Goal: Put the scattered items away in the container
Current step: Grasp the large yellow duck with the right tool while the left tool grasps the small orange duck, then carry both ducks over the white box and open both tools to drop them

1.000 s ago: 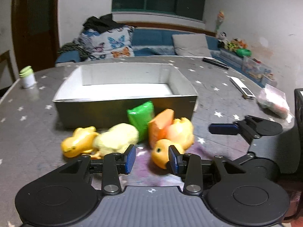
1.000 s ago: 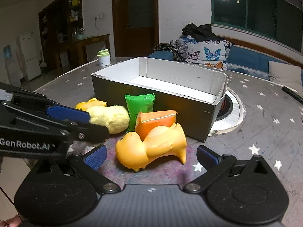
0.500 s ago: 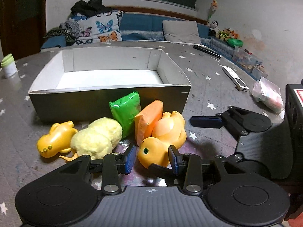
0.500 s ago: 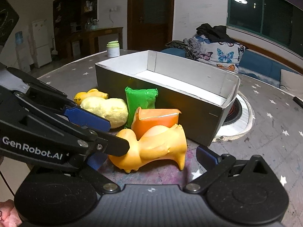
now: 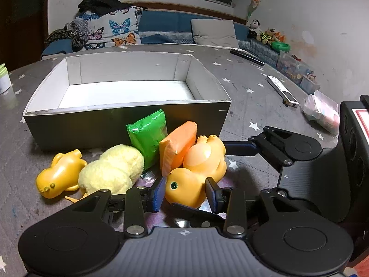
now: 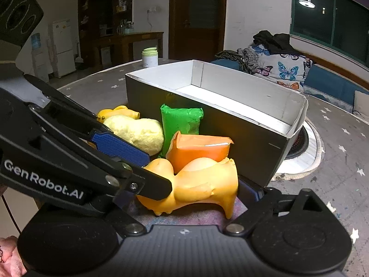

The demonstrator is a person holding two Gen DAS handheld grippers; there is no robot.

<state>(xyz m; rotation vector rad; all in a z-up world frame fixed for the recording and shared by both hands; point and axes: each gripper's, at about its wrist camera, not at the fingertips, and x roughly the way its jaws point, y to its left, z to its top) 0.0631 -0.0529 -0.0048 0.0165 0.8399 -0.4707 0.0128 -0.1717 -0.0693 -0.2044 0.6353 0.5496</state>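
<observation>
A lived-in home, a living and dining room at night. A blue sofa [image 5: 166,26] along the wall carries butterfly cushions [image 5: 110,31] and heaped clothes [image 5: 101,0]. Soft toys [image 5: 265,33] line a ledge. A fridge [image 6: 62,46], a wooden cabinet [image 6: 129,43] and a door [image 6: 196,16] stand beyond the star-printed tabletop [image 5: 242,78], where a remote [image 5: 281,90] lies.

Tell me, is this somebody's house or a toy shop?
Most likely a home's living and dining room: a sofa with a butterfly cushion, a fridge by a wooden cabinet, and soft toys along the wall.
</observation>
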